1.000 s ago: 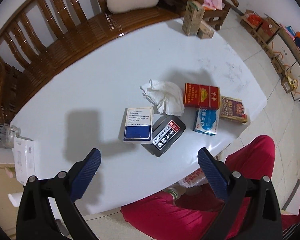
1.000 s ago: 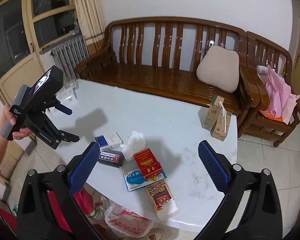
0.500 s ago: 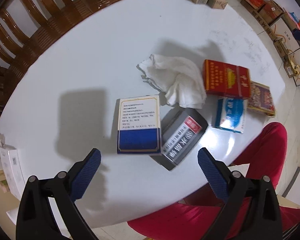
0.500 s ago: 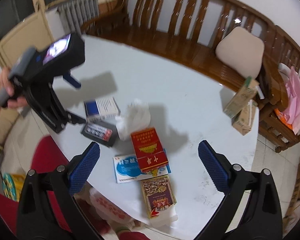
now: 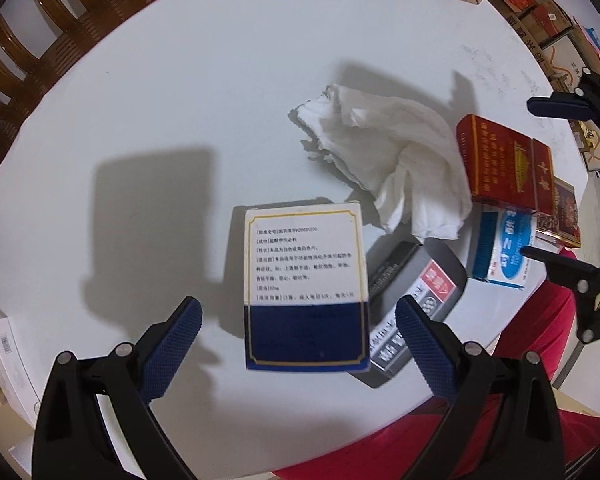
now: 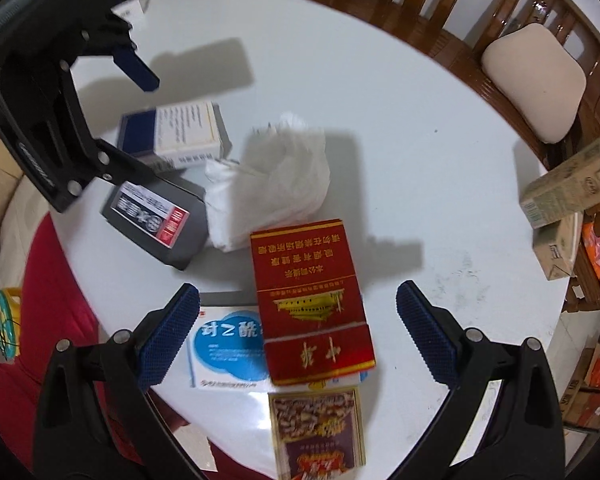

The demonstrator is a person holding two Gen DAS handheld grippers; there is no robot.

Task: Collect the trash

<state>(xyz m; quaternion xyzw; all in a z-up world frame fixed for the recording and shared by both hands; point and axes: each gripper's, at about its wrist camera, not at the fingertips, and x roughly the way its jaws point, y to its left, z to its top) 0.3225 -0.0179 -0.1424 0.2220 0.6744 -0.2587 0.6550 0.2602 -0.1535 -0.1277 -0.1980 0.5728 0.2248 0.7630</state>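
**Two grippers poised over litter on a white table**

The left gripper (image 5: 298, 318) hangs with its blue, cross-hatched rubber fingers spread wide on either side of a white-and-navy cardboard box (image 5: 305, 286), gripping nothing; the box lies flat, its printed panel edged with a thin gold line. Just right of it, partly tucked under its edge, sits a grey box (image 5: 416, 308) with rounded corners and a red-and-white label. A crumpled white tissue (image 5: 392, 168), soft and creased, rests just beyond both boxes and touches the grey one.

Farther right, a glossy red cigarette pack (image 6: 310, 300) with gold lettering lies across a flat blue-and-white box (image 6: 228, 346). At its near end is a brown, patterned pack (image 6: 318, 432) with a shiny gold border. The right gripper (image 6: 298, 330) hovers above the red pack, its jaws likewise wide apart and empty, the textured pads flanking the pack without contact.

All the litter sits clustered near the front edge of the smooth, white oval table (image 6: 380, 112). Two pale green cartons (image 6: 568, 184), one upright and one toppled, stand apart at the table's far right rim. A slatted wooden bench (image 6: 452, 16) with a beige cushion (image 6: 534, 80) curves behind. Red fabric of the person's clothing (image 5: 540, 332) shows below the table edge.
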